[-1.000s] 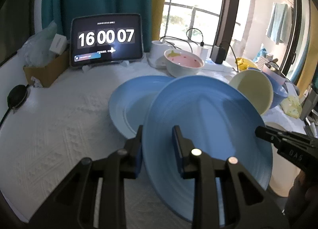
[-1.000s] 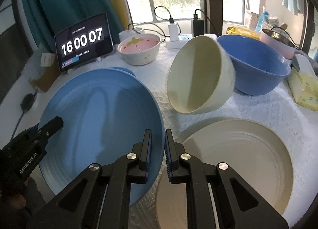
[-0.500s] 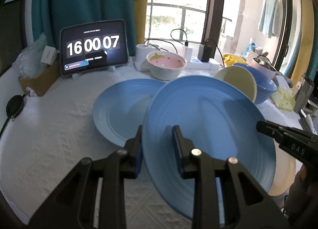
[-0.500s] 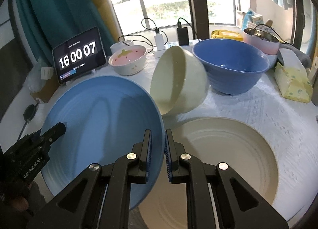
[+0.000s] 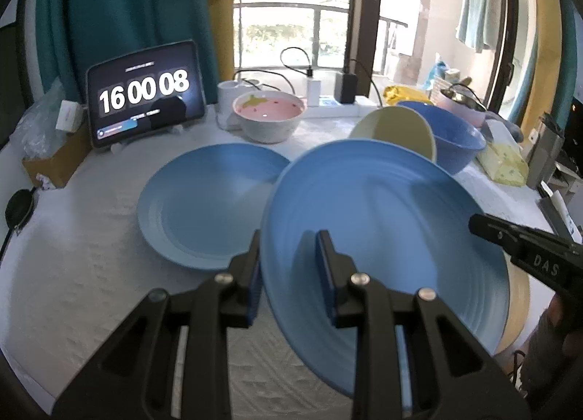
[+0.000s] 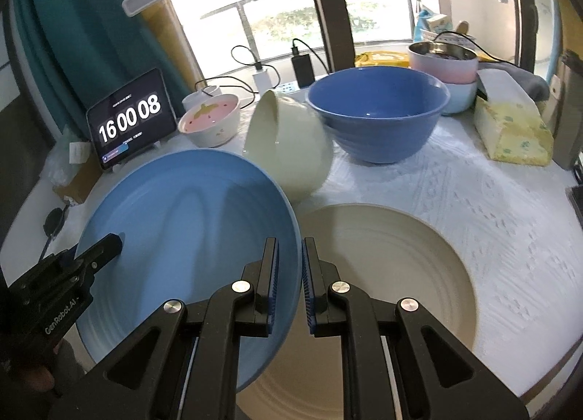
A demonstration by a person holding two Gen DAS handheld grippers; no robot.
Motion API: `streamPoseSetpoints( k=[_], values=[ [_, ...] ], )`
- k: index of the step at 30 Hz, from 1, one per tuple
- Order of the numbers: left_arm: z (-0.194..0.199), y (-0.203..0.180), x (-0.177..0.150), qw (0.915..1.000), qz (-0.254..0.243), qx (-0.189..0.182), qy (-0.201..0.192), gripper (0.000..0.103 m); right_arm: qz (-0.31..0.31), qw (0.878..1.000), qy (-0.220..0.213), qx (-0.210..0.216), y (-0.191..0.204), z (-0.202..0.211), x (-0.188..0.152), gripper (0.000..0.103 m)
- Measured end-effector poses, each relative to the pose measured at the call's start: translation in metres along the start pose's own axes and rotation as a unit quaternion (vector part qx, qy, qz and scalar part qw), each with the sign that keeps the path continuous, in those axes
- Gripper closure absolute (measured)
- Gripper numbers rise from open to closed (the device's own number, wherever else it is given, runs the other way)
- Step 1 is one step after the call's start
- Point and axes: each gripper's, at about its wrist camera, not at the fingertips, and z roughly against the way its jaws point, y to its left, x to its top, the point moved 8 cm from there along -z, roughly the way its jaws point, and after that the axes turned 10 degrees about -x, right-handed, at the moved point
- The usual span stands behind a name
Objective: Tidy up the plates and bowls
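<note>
A large blue plate [image 5: 382, 226] [image 6: 189, 234] hangs tilted above the table, gripped at opposite rims. My left gripper [image 5: 289, 274] is shut on its near-left rim, and my right gripper [image 6: 289, 285] is shut on its right rim. A second blue plate [image 5: 207, 208] lies flat on the white cloth to the left. Under and right of the held plate lies a cream plate [image 6: 386, 274]. A cream bowl [image 6: 288, 150] lies tipped on its side against a blue bowl [image 6: 379, 117]. A pink-lined bowl [image 5: 267, 119] stands further back.
A tablet clock [image 5: 144, 112] stands at the back left beside a cardboard box [image 5: 54, 161]. Chargers and cables [image 6: 277, 73] run along the windowsill. A yellow tissue pack [image 6: 510, 132] and stacked pink and blue bowls [image 6: 442, 70] sit at the back right.
Both grippers have carried the blue plate together, pulling back from the table's far side and up slightly; the plate has rolled a little. The flat blue plate shows more fully.
</note>
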Motion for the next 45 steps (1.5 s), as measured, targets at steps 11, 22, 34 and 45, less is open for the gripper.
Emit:
streamPoseSetpoints(
  k=[11,22,34,45],
  values=[
    [-0.005,-0.031,-0.004,0.9997,-0.020,-0.009,0.013,0.075,-0.024,1.000,-0.001,-0.008,-0.031,0.007,-0.006,0.089],
    [-0.016,-0.060,-0.007,0.9985,-0.039,-0.025,0.029,0.075,-0.048,0.999,0.000,-0.020,-0.061,0.010,-0.011,0.089],
    [-0.029,-0.084,-0.013,0.9967,-0.049,-0.042,0.050,0.075,-0.064,0.997,0.005,-0.032,-0.088,0.011,-0.016,0.089],
    [-0.046,-0.102,-0.023,0.9937,-0.058,-0.056,0.078,0.073,-0.081,0.996,0.012,-0.043,-0.111,0.006,-0.022,0.089]
  ],
)
